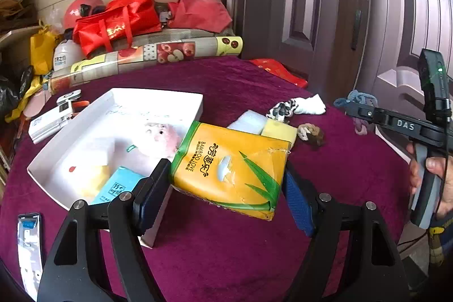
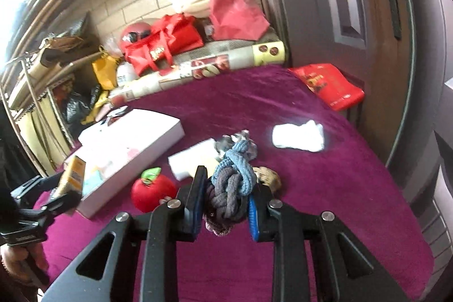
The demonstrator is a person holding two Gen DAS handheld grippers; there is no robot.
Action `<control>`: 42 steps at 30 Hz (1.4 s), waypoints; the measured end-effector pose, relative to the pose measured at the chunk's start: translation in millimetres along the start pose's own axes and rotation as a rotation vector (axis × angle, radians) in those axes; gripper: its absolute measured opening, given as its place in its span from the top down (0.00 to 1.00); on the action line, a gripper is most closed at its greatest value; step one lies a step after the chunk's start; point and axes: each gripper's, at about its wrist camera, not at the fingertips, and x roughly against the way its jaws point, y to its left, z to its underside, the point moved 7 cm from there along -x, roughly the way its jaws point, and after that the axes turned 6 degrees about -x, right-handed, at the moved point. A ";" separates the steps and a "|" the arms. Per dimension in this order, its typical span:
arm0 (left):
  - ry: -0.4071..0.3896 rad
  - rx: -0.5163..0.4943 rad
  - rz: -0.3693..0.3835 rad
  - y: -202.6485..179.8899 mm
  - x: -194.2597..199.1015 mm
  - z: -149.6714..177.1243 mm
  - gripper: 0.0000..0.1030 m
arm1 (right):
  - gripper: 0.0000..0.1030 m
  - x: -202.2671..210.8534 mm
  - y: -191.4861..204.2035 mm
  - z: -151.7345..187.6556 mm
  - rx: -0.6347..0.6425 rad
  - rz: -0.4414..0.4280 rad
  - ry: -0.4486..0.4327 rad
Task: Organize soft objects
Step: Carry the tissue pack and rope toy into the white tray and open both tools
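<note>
Your left gripper (image 1: 226, 186) has its jaws pinching the tissue pack (image 1: 230, 169), orange w/ green bamboo print, held tilted just above the purple tabletop (image 1: 215, 254), beside the near-right corner of the white tray (image 1: 158, 98). In the tray: a pink plush (image 1: 160, 139), a blue pack (image 1: 119, 184), something yellow and a white item. Behind the tissue pack, on the tabletop, sit a white sponge (image 1: 249, 120) touching a yellow sponge (image 1: 279, 130), w/ a brown knot (image 1: 311, 133) near them and a white cloth (image 1: 308, 105) further back. A phone (image 1: 28, 245) lies at bottom left. Your right gripper (image 2: 226, 203) has its jaws squeezed onto the rope knot (image 2: 230, 188), blue & grey strands braided together, lifted off the tabletop. Below & left of it a red apple toy (image 2: 153, 193) sits just beside the tray's front wall. The left wrist view shows your right hand (image 1: 436, 183) on its handle at the right edge. Red bags (image 1: 116, 21) and a rolled mat (image 1: 158, 54) are piled at the far wall.
</note>
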 end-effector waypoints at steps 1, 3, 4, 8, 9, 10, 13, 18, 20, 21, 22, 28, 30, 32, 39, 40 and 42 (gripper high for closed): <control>-0.003 0.004 -0.003 1.5 0.8 -0.2 0.25 | 0.76 1.1 4.2 -0.9 0.002 -0.009 -0.003; -0.011 0.013 -0.006 3.9 3.8 -0.3 0.25 | 0.76 2.5 12.9 -2.5 0.011 -0.026 -0.009; -0.016 0.017 -0.008 5.2 5.2 -0.8 0.25 | 0.76 3.0 16.1 -3.3 0.014 -0.032 -0.011; -0.036 0.028 -0.015 9.2 11.1 -1.7 0.25 | 0.76 1.1 33.0 -5.8 0.038 -0.061 -0.014; -0.040 0.031 -0.015 10.5 12.2 -1.5 0.25 | 0.76 0.1 37.0 -6.5 0.044 -0.067 -0.015; -0.045 0.035 -0.019 12.2 14.0 -1.6 0.25 | 0.76 0.1 40.4 -7.0 0.048 -0.072 -0.019; -0.055 0.048 -0.028 17.0 18.1 -2.1 0.25 | 0.76 0.0 50.1 -8.5 0.060 -0.089 -0.021; -0.080 0.072 -0.044 29.1 29.1 -4.7 0.25 | 0.76 -1.6 70.7 -12.6 0.095 -0.114 -0.020; -0.091 0.084 -0.054 35.3 33.5 -5.1 0.25 | 0.76 -2.4 78.3 -14.6 0.112 -0.121 -0.023; -0.094 0.091 -0.058 38.5 34.9 -4.8 0.25 | 0.76 -3.0 83.1 -16.2 0.120 -0.127 -0.024; -0.097 0.100 -0.064 42.3 36.6 -4.5 0.25 | 0.76 -2.6 87.4 -16.8 0.125 -0.133 -0.026; -0.107 0.136 -0.086 57.7 42.8 -2.5 0.25 | 0.76 -8.7 112.7 -21.5 0.155 -0.179 -0.022; -0.110 0.150 -0.092 63.7 43.9 -1.7 0.25 | 0.76 -10.3 120.0 -22.6 0.165 -0.188 -0.025; -0.111 0.159 -0.096 68.8 44.3 -1.2 0.25 | 0.76 -12.0 129.7 -24.9 0.173 -0.202 -0.029; -0.116 0.217 -0.112 107.0 39.1 -23.2 0.25 | 0.76 -31.6 175.3 -35.0 0.229 -0.254 -0.019; -0.118 0.218 -0.134 115.7 37.3 -30.7 0.25 | 0.76 -34.6 179.8 -35.7 0.236 -0.257 -0.016; -0.114 0.212 -0.192 132.2 32.1 -42.4 0.25 | 0.75 -47.6 193.6 -37.7 0.236 -0.274 0.003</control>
